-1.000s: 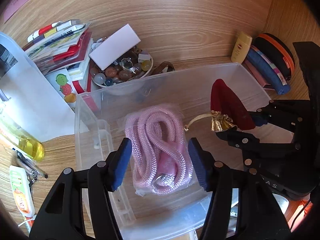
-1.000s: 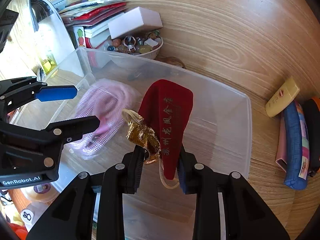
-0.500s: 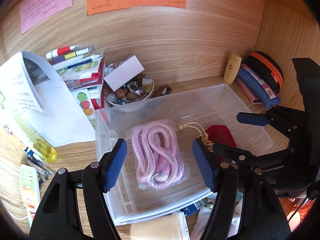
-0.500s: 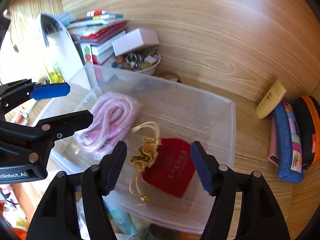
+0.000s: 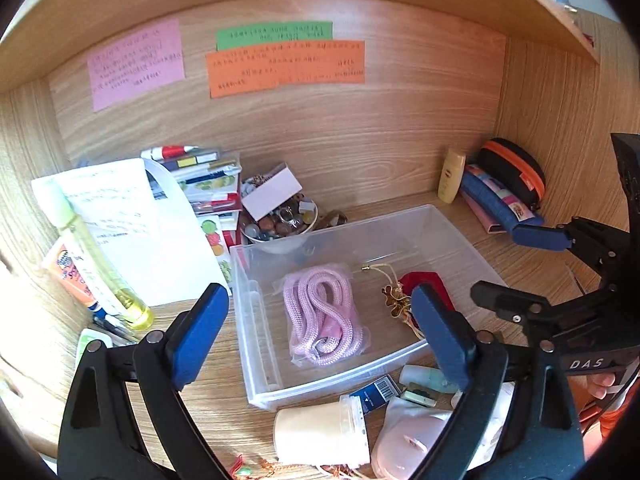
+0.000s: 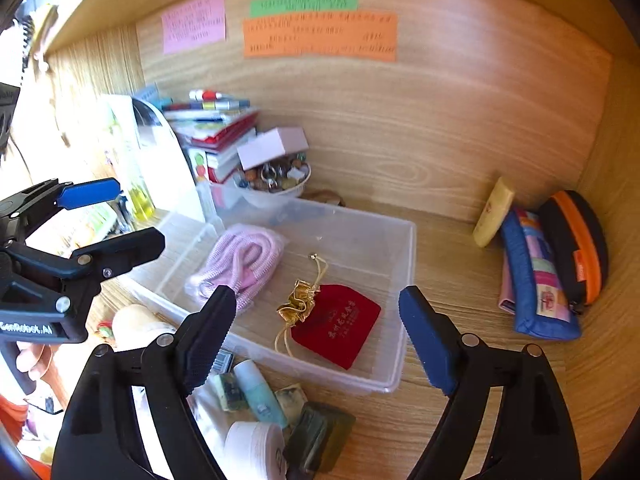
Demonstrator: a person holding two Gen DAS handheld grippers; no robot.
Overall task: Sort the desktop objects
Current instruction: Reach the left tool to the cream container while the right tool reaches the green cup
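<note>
A clear plastic bin sits on the wooden desk. In it lie a bagged pink rope on the left and a red velvet pouch with gold trim on the right. My left gripper is open and empty, held back above the bin's near edge. My right gripper is open and empty above the bin's near side; it also shows in the left wrist view.
A bowl of beads, stacked books, paper sheets and a yellow tube stand left and behind. A cream bottle, blue pouch and black-orange case sit right. Small bottles and a cup lie in front.
My right gripper opened and dropped the red pouch into the bin. Both grippers pulled up and back from the bin, open and empty.
</note>
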